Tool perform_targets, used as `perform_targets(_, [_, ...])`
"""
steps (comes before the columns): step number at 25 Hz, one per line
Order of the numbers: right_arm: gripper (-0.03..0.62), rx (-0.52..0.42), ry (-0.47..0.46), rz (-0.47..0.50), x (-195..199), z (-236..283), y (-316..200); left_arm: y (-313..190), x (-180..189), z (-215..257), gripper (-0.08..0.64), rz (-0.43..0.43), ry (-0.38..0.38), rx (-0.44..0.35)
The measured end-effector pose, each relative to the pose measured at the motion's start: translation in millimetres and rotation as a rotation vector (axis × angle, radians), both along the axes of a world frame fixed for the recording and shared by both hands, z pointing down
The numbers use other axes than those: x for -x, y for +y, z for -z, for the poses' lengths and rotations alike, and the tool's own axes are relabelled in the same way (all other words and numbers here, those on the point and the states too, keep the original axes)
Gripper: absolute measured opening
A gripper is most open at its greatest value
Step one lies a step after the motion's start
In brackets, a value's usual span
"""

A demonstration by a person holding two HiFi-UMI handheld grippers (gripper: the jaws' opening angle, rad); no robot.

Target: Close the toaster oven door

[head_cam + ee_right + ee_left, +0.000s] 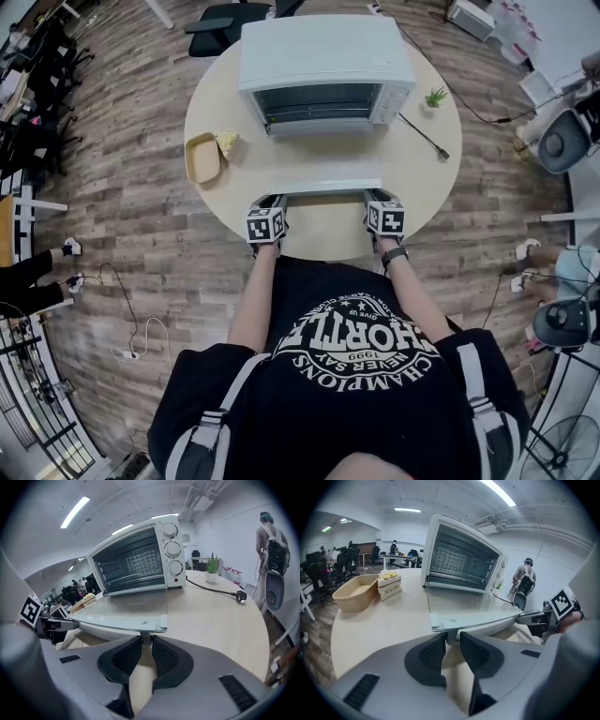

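Round table (412, 178), read left to right. At far left lies a shallow tan tray (199, 161); you can see nothing in it, and a stacked sandwich (227, 142) stands just beside its rim rather than inside. Your left gripper (451, 639) has its jaws drawn narrow on the left post of the door handle (487, 626), pads against it. The glass door (323, 187) of the toaster oven (323, 52) hangs fully open and lies flat toward you, near the table's front edge. The oven cavity shows only a wire rack, with nothing visible on it. Your right gripper (146, 641) pinches the handle's right post in the same narrow grip. Farther right, a small pot holds a green plant (435, 97), and the unplugged power cord (422, 134) lies on the table, apart from the door's swing. Likely hazards: if you lift one side faster than the other, the door may twist on its hinges. The slim posts could slip out of the pads as the door tilts upward. A hard final push might slide the oven backward or slam the glass.
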State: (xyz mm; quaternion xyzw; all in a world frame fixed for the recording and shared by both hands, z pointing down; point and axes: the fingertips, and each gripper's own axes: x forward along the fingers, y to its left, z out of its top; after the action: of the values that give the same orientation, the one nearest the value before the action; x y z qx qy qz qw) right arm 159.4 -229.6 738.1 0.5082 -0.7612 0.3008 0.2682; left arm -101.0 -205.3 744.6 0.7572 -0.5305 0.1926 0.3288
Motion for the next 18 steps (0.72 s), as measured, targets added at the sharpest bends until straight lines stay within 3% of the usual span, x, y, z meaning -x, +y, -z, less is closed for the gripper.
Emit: perform_targets(18, [0.089, -0.027, -0.017, -0.028, 3.8, 13.8, 1.2, 2.5, 3.9, 12.3, 0.115, -0.017, -0.005, -0.016])
